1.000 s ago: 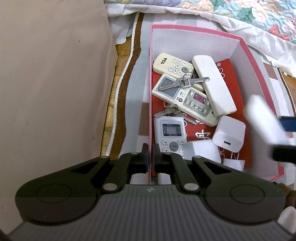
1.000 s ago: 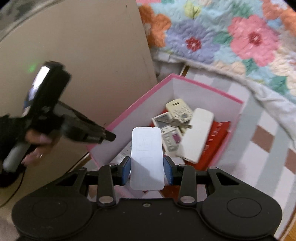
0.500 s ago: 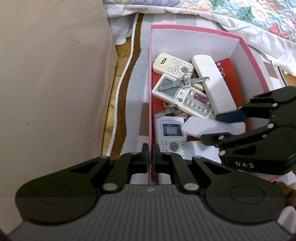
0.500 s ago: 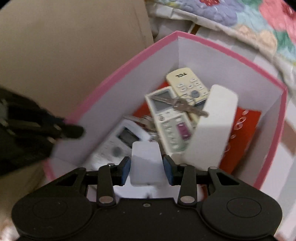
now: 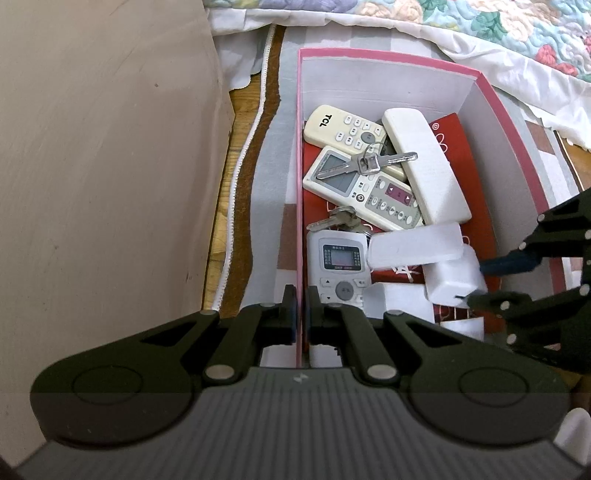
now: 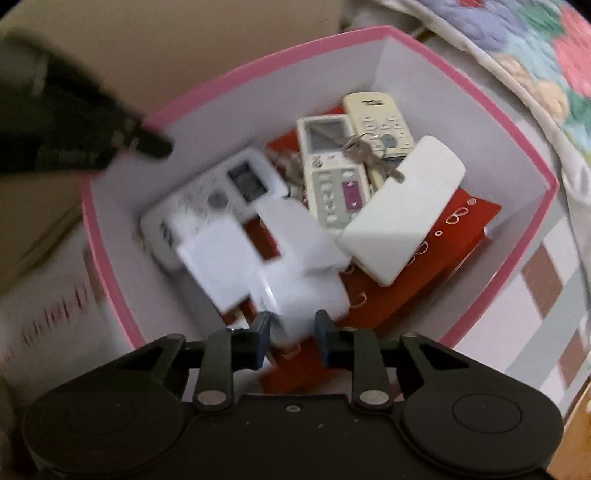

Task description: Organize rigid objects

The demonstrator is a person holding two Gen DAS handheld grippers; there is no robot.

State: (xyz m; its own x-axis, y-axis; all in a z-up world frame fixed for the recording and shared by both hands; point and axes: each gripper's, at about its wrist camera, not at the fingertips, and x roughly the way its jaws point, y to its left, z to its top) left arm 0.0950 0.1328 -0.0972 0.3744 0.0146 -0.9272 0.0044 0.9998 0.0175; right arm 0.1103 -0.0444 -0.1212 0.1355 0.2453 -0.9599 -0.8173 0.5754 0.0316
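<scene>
At the far left a plain beige panel (image 5: 103, 177) stands upright beside a strip of wood floor (image 5: 221, 199) and the rug (image 5: 269, 192) that carries the box (image 5: 388, 61). The left gripper (image 5: 299, 317) pinches the box's left wall near its near corner, one finger outside and one inside, its fingers nearly together on the thin pink-edged card; this looks like a steadying hold so the box does not slide while things are dropped in.

Inside, from left to right: a white remote (image 5: 341, 262) with a small screen lies near, against the left wall, with a bunch of keys (image 5: 338, 219) just beyond it. Farther off the TCL remote (image 5: 343, 127) lies across the far end, and a grey-screened remote (image 5: 364, 186) runs diagonally with a second key bunch (image 5: 365, 162) on top. A long white case (image 5: 424, 170) leans over both remotes. A flat white slab (image 5: 415, 245) rests tilted, one end by the screened remote and the other on a white charger (image 5: 452, 282). A red packet (image 5: 476, 192) lines the bottom.

The right gripper (image 6: 291, 338) hovers over the near right of the box, fingers parted with nothing between them; the slab lies free just ahead, so it appears released. The crowded, overlapping pile leaves little flat room, and the slab could slip. A flowered quilt (image 5: 498, 33) drapes beyond the box, at the far right.
</scene>
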